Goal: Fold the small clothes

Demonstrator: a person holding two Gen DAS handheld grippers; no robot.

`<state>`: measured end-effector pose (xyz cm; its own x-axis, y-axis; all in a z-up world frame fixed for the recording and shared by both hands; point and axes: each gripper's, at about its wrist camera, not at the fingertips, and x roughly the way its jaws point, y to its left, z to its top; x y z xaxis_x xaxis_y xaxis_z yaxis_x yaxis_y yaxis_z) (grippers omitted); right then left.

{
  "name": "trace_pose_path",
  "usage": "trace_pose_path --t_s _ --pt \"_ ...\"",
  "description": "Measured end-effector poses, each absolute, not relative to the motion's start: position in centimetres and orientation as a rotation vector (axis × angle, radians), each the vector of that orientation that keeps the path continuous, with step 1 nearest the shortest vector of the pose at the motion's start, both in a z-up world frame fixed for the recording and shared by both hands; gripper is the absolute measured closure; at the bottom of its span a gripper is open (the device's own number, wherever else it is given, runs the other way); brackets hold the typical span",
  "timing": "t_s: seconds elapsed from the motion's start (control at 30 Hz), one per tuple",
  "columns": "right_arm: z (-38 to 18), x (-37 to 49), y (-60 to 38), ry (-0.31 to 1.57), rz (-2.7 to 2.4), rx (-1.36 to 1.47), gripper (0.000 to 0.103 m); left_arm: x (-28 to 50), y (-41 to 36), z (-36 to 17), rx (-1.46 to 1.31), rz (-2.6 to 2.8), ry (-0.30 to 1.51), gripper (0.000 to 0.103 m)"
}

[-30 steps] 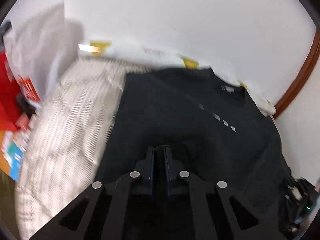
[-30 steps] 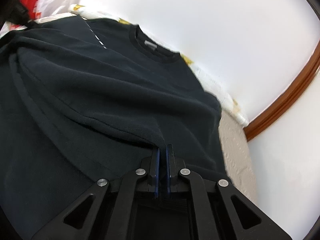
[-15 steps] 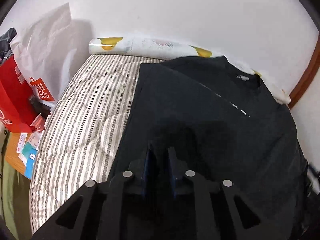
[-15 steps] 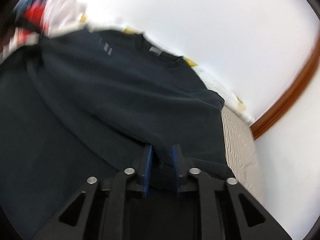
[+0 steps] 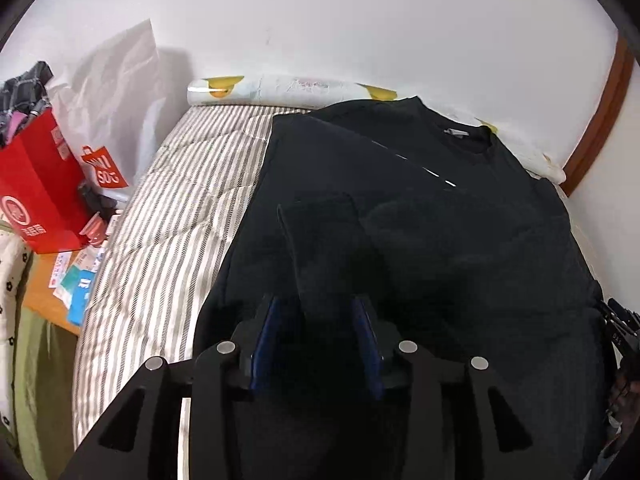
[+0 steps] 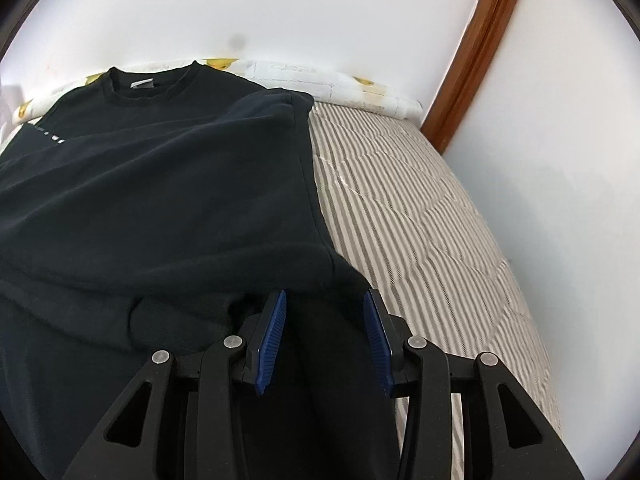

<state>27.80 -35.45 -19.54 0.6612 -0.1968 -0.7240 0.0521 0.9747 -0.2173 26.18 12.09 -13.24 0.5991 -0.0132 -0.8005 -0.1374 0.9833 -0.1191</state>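
A black long-sleeved shirt [image 5: 440, 220] lies flat on a striped mattress [image 5: 180, 208], its collar towards the wall. One sleeve [image 5: 320, 236] is folded over the body and runs back between the blue pads of my left gripper [image 5: 316, 304]. Those jaws are opening and the pads stand clear of the cloth. In the right wrist view the shirt [image 6: 160, 184] has its other side folded in, with the collar label [image 6: 144, 82] at the top. My right gripper [image 6: 326, 294] hovers over the near fold, its jaws opening and black cloth below the gap, not pinched.
A red paper bag [image 5: 36, 192] and a white plastic bag [image 5: 116, 92] stand left of the mattress, over papers on an orange surface [image 5: 76, 280]. A printed roll [image 5: 288, 88] lies along the white wall. Brown wooden trim [image 6: 472, 52] marks the corner. Bare mattress [image 6: 420, 220] lies right of the shirt.
Both grippers were shut on folds of the shirt a second ago. Their jaws have since parted and let go, the cloth has settled flat, and both views have drawn back.
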Motion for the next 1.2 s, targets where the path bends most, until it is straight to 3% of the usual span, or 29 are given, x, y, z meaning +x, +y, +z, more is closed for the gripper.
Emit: trace_pose_path --t_s 0.43,0.7,0.87,1.2 --pt "-16.6 15.7 -37.7 0.784 -0.060 -0.119 0.056 16.6 8.9 -10.1 -0.161 0.042 0.837 0.065" --pt "-17.8 10.5 -40.2 0.839 -0.065 -0.076 0.054 10.0 10.0 -13.2 -0.234 0.063 0.916 0.064" --pt "-19.3 8.5 -41.6 0.881 -0.046 -0.004 0.054 6.6 11.1 -15.5 -0.281 0.068 0.953 0.050" --pt "-21.7 7.2 -42.1 0.897 -0.005 0.087 0.054 3.2 10.7 -17.2 -0.266 0.075 0.937 0.050"
